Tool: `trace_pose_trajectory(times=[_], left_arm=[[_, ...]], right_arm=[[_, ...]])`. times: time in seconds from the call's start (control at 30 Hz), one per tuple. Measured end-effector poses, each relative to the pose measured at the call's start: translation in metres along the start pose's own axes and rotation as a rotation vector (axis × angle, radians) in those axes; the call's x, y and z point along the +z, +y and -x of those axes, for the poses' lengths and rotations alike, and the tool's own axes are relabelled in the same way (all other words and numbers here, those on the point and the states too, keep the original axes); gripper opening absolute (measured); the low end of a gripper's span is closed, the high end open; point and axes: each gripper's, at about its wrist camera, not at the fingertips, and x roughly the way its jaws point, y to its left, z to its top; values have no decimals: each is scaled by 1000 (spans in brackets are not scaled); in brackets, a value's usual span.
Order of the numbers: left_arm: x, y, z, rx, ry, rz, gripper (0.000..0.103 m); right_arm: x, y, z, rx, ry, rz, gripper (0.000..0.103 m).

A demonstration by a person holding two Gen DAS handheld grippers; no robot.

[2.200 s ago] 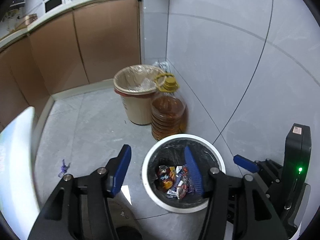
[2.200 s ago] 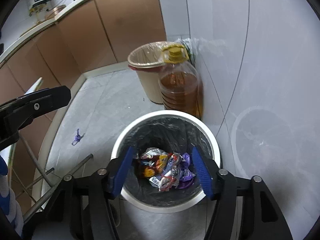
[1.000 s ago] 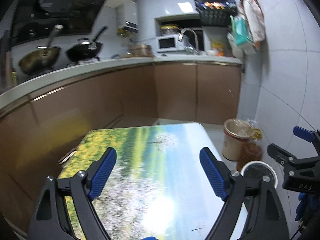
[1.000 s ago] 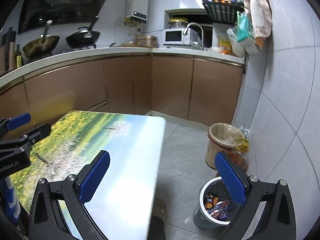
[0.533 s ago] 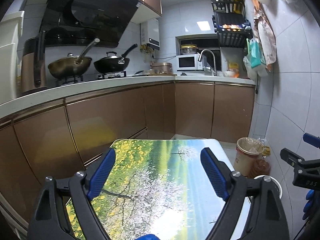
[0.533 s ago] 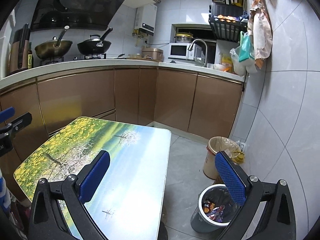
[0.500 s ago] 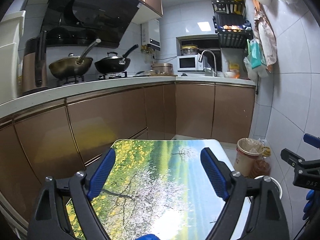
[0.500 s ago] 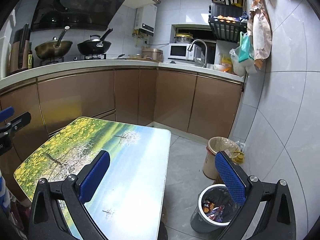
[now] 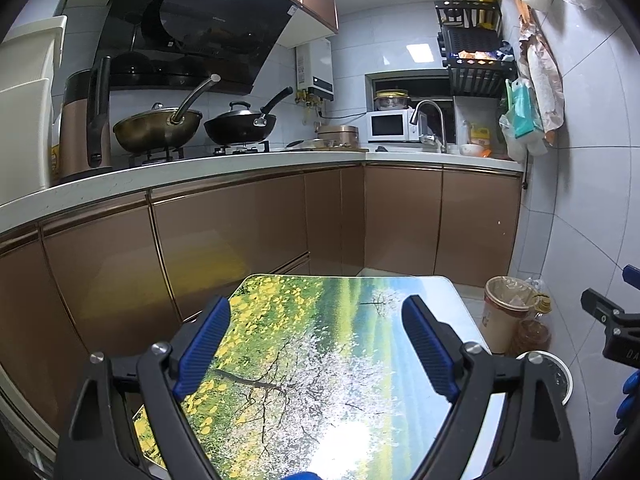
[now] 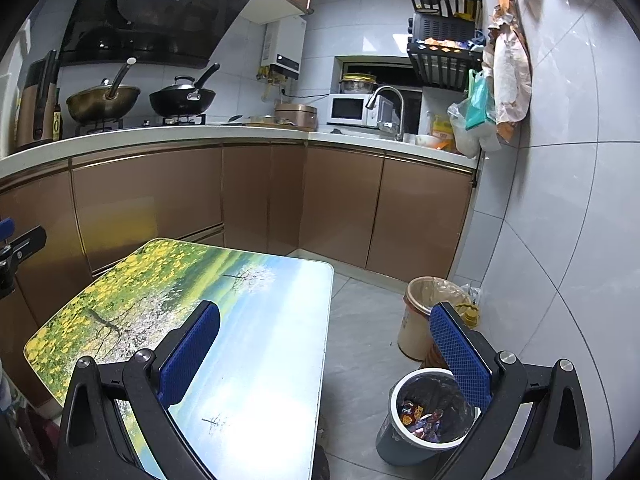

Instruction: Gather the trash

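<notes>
Wrappers (image 10: 420,420) lie heaped in the white-rimmed bin (image 10: 394,396) on the floor (image 10: 360,340) just beside the tabletop (image 10: 256,360), whose printed meadow surface carries nothing. Left tongs (image 9: 316,350) hang above the tabletop with jaws spread wide and nothing between them; right tongs (image 10: 324,354) are likewise apart and empty, straddling the tabletop's edge and the bin. Behind the bin stand a beige lined pail (image 10: 420,320) and an oil jug (image 9: 534,330) against the wall.
</notes>
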Motion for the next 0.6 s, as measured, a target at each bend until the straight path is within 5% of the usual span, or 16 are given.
trace_pose_trajectory(times=[0.6], left_arm=[[-13, 7, -26, 18, 46, 16, 87]], right_arm=[[-10, 10, -29, -30, 39, -14, 103]])
